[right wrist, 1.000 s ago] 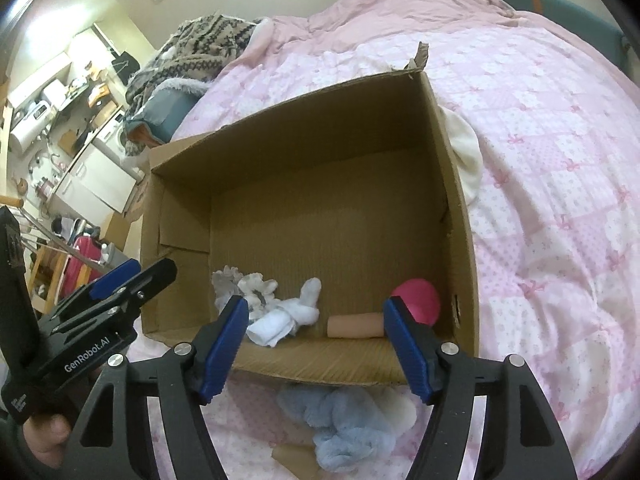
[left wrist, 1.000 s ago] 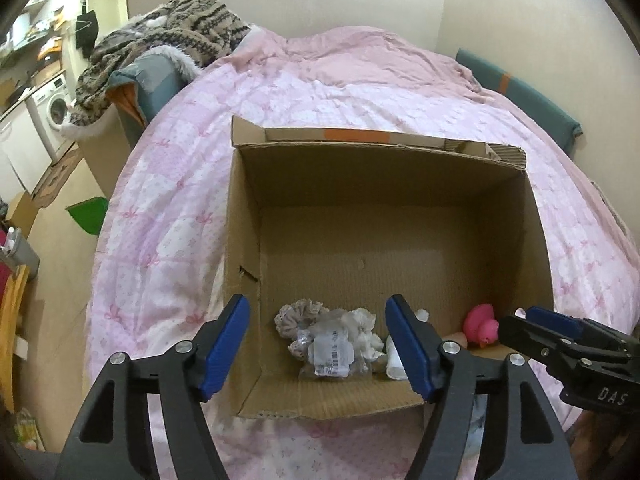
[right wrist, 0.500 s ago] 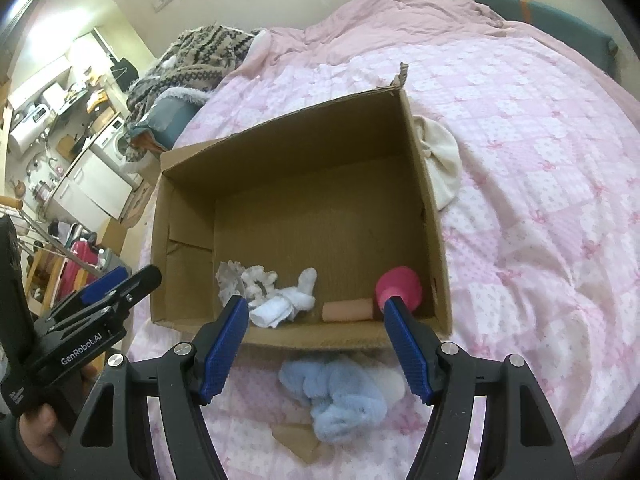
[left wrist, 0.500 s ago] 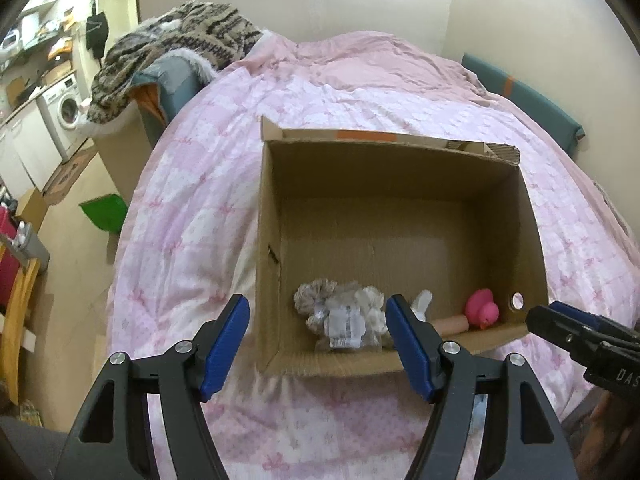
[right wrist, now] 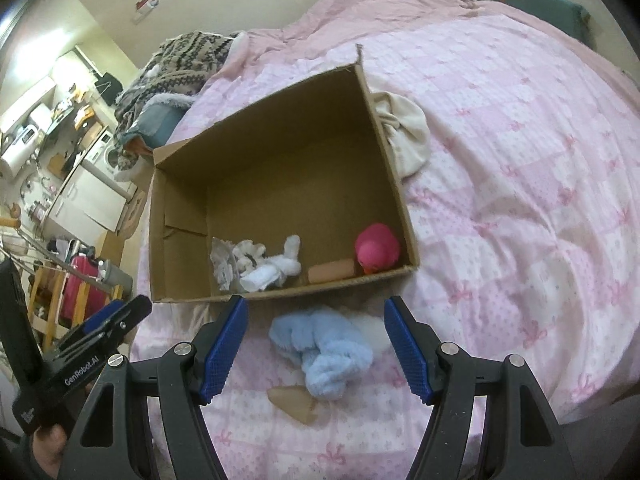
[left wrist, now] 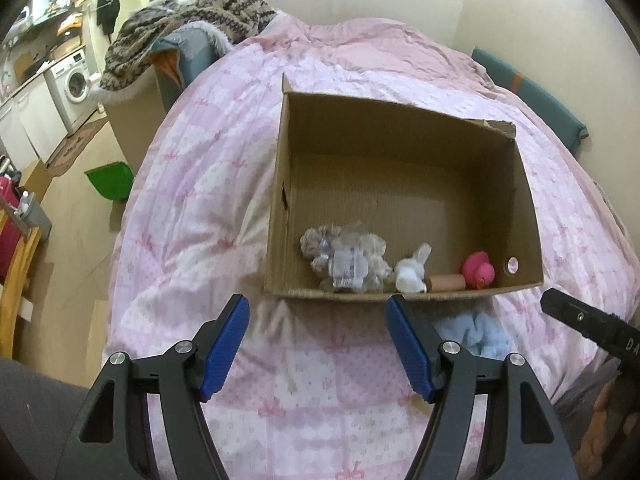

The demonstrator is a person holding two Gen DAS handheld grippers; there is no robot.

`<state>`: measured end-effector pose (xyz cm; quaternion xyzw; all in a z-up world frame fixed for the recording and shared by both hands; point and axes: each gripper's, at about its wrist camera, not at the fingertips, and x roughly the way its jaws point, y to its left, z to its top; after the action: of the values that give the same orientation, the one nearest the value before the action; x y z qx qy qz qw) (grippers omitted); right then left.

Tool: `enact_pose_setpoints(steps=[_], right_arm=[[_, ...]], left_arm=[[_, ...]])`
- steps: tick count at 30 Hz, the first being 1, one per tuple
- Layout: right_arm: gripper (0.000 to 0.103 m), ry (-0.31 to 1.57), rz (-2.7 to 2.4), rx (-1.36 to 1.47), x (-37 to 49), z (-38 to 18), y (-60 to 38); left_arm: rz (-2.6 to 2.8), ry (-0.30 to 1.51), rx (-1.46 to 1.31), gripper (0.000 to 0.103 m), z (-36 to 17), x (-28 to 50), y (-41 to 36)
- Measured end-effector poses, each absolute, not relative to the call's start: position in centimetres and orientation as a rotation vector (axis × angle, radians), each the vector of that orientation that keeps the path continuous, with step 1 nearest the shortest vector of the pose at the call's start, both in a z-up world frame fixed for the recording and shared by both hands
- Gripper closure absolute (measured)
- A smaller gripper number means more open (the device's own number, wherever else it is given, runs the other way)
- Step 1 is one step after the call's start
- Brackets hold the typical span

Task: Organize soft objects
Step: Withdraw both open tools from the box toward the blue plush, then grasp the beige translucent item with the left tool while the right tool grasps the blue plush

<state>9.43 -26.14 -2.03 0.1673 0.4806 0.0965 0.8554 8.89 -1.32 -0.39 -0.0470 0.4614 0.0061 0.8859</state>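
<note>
An open cardboard box [left wrist: 400, 128] [right wrist: 280, 120] sits on the pink bed. Inside, along its near wall, lie a bagged bundle of scrunchies [left wrist: 344, 256] [right wrist: 234, 258], a white sock [left wrist: 412, 270] [right wrist: 276, 268], a beige roll [left wrist: 446, 282] [right wrist: 330, 270] and a pink rubber duck [left wrist: 478, 270] [right wrist: 376, 250]. A light blue fluffy cloth [right wrist: 324, 346] [left wrist: 476, 336] lies on the quilt in front of the box. My left gripper [left wrist: 318, 346] is open and empty, short of the box. My right gripper [right wrist: 316, 346] is open above the blue cloth.
A cream cloth [right wrist: 404, 136] lies beside the box's right wall. A brown card scrap [right wrist: 294, 402] lies by the blue cloth. A patterned blanket [left wrist: 192, 12] is heaped at the bed's far left. The floor, a green dustpan [left wrist: 110, 180] and a washing machine [left wrist: 74, 80] are left.
Both grippers have pulled back and up from the box, so it looks smaller. The blue cloth now lies fully between the right gripper's fingers. Both stay open.
</note>
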Motion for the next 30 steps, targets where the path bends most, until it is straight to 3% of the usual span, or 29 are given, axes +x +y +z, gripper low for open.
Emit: enact_pose_setpoints(steps=[11,18,25,26,27,30], right_arm=[[0.028,1.223,0.184,0.442,10.7,-7.3,-26.9],[0.020,1.308,0.175,0.186,12.7,-9.7,-21.6],[0.020,1.356,0.120,0.025,13.1,-12.0,-20.3],[0.024,1.361,0.119,0.021,13.0,-12.2,-20.3],[0.036,1.359,0.112,0.016,13.0,-12.2,-20.4],[0.060,1.349,0.106,0.027,12.8,-11.8,-21.2]], left_arm=[[0.019,1.044,-0.133,0.035,-2.6,8.8,-1.6],[0.013,1.067,-0.135,0.035,-3.1,8.9,-1.8],[0.018,1.086,-0.136,0.035,-3.7,9.2,-1.8],[0.016,1.091,-0.139,0.035,-3.9,9.3,-1.9],[0.014,1.094,-0.141,0.035,-4.0,9.3,-2.0],[-0.001,1.099,-0.121,0.035,-4.4,9.3,-2.6]])
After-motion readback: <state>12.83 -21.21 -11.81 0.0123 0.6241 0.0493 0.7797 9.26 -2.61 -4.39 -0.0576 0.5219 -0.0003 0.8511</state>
